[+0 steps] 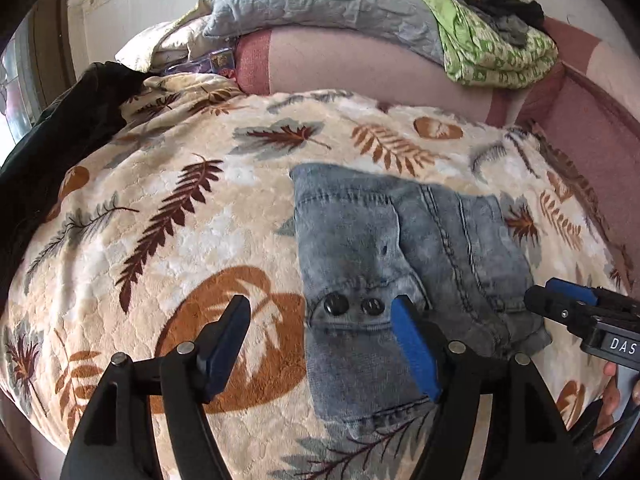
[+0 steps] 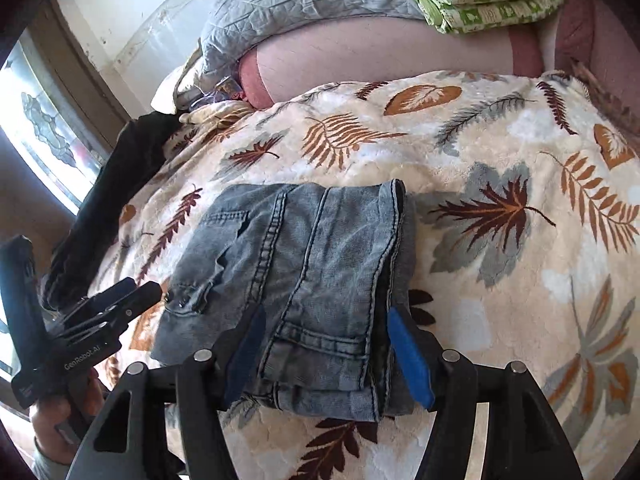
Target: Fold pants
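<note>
A folded pair of grey-blue jeans lies flat on a cream leaf-print blanket. In the left wrist view my left gripper stands open low over the jeans' near left corner, where two dark buttons show; one finger hangs over the blanket, the other over the denim. In the right wrist view the jeans show their hems at the near edge, and my right gripper straddles that end with its pads apart from the cloth, open. Each gripper shows in the other's view: the right gripper, the left gripper.
A dark garment lies at the blanket's left edge. At the far side a grey quilted pillow and a folded green patterned cloth rest on a pink bed sheet. A window is at the left.
</note>
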The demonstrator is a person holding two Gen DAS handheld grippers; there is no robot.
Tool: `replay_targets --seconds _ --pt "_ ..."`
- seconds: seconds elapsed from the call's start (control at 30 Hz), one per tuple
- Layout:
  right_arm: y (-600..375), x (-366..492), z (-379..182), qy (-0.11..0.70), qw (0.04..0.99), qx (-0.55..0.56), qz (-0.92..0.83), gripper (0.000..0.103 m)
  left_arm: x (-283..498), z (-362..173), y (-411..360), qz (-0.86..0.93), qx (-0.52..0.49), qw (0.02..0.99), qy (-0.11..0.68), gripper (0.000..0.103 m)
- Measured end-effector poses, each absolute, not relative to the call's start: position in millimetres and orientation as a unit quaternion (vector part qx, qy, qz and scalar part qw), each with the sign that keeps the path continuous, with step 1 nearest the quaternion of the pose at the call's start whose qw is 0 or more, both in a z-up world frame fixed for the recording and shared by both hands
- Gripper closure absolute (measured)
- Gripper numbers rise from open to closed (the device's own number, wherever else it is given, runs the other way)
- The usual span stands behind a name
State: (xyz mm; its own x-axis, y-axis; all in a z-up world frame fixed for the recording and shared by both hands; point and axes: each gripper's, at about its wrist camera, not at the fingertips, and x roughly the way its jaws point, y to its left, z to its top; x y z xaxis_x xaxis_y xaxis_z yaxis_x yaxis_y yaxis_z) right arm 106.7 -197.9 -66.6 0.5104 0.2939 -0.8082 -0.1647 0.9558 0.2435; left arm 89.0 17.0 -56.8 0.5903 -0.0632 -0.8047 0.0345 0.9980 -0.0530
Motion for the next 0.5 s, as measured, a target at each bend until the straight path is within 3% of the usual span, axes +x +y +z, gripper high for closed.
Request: replay_targets --seconds 0.13,0.5 --pt "-194 110 -103 0.516 0.849 0.046 0.104 0.035 87 -76 9 -0.017 -0.003 0.89 0.456 0.029" --pt "-202 66 -50 0.454 0.881 0.07 0.114 0.032 70 -47 6 -0.024 -0.008 0.895 0.446 0.029"
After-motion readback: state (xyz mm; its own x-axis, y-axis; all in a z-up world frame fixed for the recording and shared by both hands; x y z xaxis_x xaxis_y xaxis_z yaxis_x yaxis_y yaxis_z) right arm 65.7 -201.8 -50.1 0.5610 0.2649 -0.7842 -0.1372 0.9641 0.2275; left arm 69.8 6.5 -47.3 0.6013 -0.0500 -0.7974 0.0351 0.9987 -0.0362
